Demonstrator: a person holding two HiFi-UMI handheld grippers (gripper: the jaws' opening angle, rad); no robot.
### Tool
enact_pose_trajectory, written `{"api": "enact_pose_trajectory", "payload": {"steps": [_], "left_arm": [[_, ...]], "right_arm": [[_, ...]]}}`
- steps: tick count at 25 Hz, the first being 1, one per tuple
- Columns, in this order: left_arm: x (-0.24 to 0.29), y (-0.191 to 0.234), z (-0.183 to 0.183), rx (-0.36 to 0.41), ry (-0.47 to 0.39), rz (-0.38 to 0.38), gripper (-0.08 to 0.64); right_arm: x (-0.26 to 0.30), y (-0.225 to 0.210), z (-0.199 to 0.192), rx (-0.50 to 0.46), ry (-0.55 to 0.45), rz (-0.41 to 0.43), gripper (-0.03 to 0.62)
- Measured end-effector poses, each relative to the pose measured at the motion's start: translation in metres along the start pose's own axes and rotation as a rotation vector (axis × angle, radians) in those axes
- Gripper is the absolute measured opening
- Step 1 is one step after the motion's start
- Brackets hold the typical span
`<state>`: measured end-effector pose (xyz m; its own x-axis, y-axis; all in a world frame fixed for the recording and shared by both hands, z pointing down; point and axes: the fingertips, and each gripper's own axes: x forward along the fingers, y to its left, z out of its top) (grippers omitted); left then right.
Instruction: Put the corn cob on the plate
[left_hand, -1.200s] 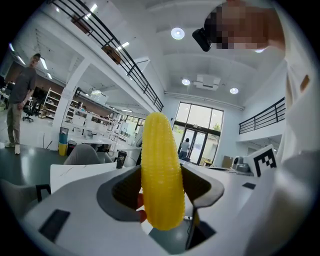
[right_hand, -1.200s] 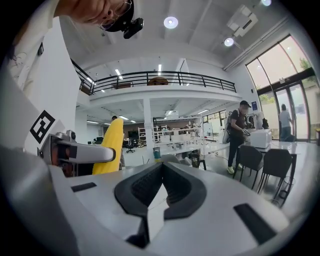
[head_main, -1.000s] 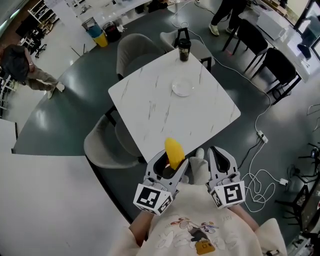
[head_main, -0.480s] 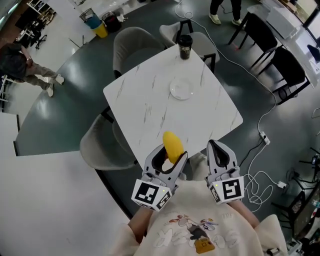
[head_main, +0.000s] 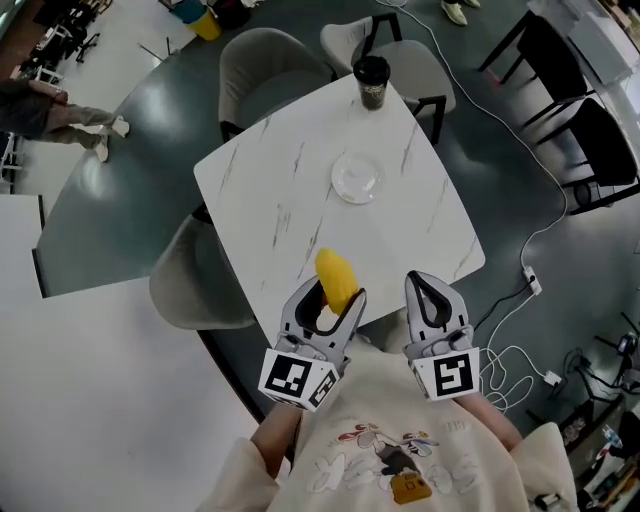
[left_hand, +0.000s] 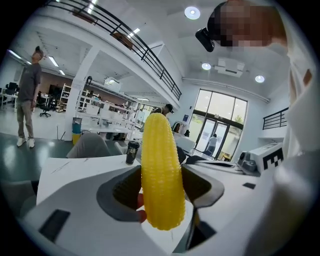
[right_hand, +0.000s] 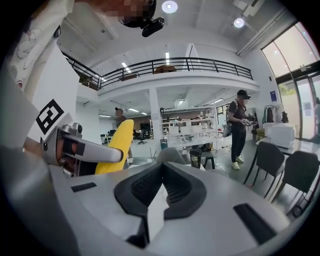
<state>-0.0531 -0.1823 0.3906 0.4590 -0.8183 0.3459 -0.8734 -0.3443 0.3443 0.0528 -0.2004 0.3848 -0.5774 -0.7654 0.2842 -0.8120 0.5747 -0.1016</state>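
The yellow corn cob (head_main: 335, 279) stands upright between the jaws of my left gripper (head_main: 326, 301), which is shut on it, just over the near edge of the white marble table (head_main: 290, 190). In the left gripper view the corn cob (left_hand: 159, 170) fills the middle, clamped between dark pads. A clear glass plate (head_main: 357, 177) lies on the far half of the table, well beyond the corn. My right gripper (head_main: 428, 296) hangs beside the left, shut with nothing in it. The right gripper view shows the corn cob (right_hand: 116, 145) to its left.
A black paper cup (head_main: 371, 80) stands at the table's far corner. Grey chairs (head_main: 258, 62) surround the table, one (head_main: 190, 285) at its left near side. A cable (head_main: 515, 250) trails over the floor to the right. People stand in the background.
The table has drawn closer in the head view. Both grippers have shifted slightly left and forward, the corn still held in the left one.
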Motion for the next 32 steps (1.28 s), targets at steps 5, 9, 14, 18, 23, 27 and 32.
{"api": "enact_pose_trajectory", "payload": {"steps": [5,9,14,18,23,27,32], "left_arm": [[0.026,0.002,0.000,0.017,0.012,0.055,0.259],[0.047,0.009,-0.003,0.011,0.035,0.082,0.259],[0.070,0.023,-0.008,0.024,0.056,0.087,0.259],[0.081,0.036,-0.011,0.032,0.078,0.078,0.259],[0.094,0.055,-0.024,0.017,0.099,0.069,0.259],[0.108,0.069,-0.032,0.009,0.114,0.065,0.259],[0.131,0.091,-0.044,0.032,0.126,0.075,0.259]], "right_arm": [[0.028,-0.016,0.007,-0.002,-0.020,0.089,0.005],[0.046,-0.027,0.000,0.010,0.006,0.113,0.005],[0.067,-0.040,-0.019,-0.017,0.064,0.110,0.005],[0.081,-0.041,-0.019,-0.020,0.067,0.115,0.005],[0.100,-0.047,-0.030,-0.025,0.084,0.092,0.005],[0.113,-0.053,-0.038,-0.018,0.103,0.073,0.005],[0.129,-0.050,-0.050,0.021,0.130,0.086,0.005]]}}
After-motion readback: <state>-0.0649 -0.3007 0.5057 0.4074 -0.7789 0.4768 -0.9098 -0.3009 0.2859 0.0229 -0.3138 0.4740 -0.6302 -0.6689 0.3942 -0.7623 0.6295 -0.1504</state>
